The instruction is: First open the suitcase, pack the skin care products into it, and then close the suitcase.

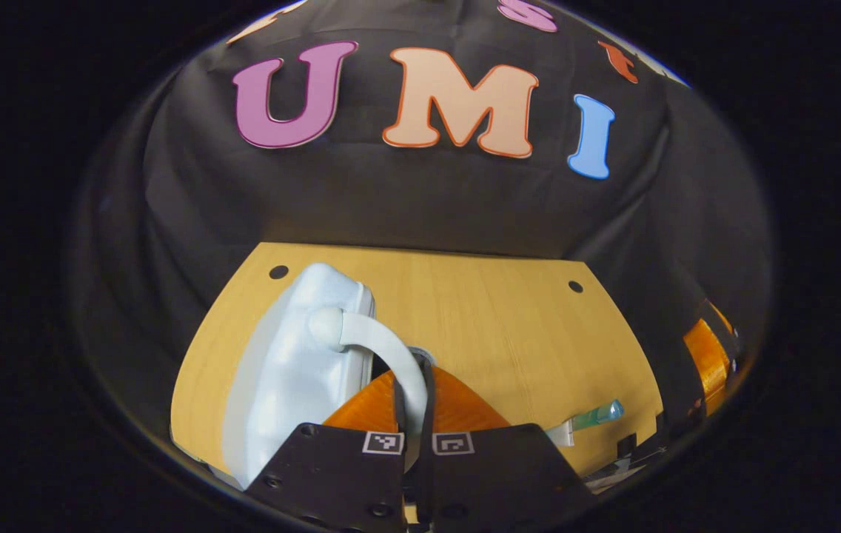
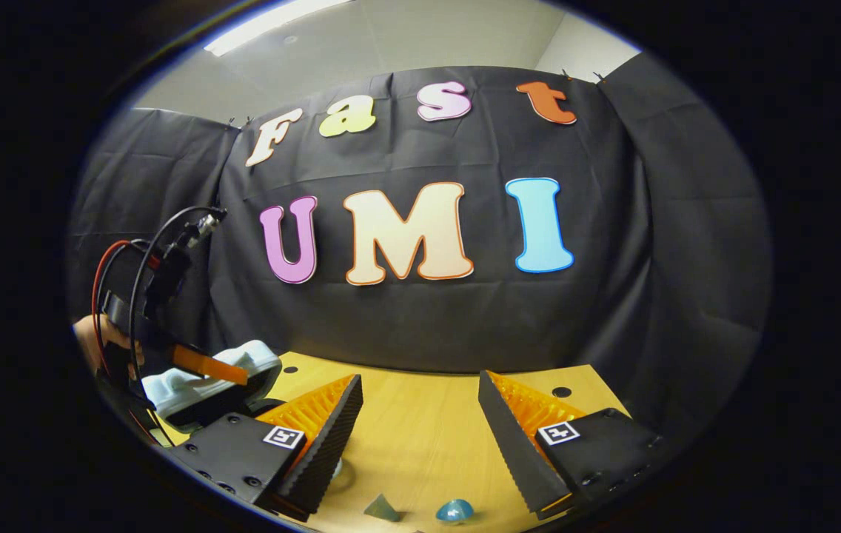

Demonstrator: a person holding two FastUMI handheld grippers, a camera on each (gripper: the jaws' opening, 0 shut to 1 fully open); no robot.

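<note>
The pale blue hard-shell suitcase (image 1: 295,370) stands on the wooden table (image 1: 494,326), its curved white handle (image 1: 383,352) pinched in the closed left gripper (image 1: 414,437). The right gripper (image 2: 420,437) gapes empty (nearer the products), above small teal skin-care bottles (image 2: 454,510).

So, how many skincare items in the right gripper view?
2: a teal pointed piece and a blue rounded cap, side by side on the table; others may be hidden.
</note>
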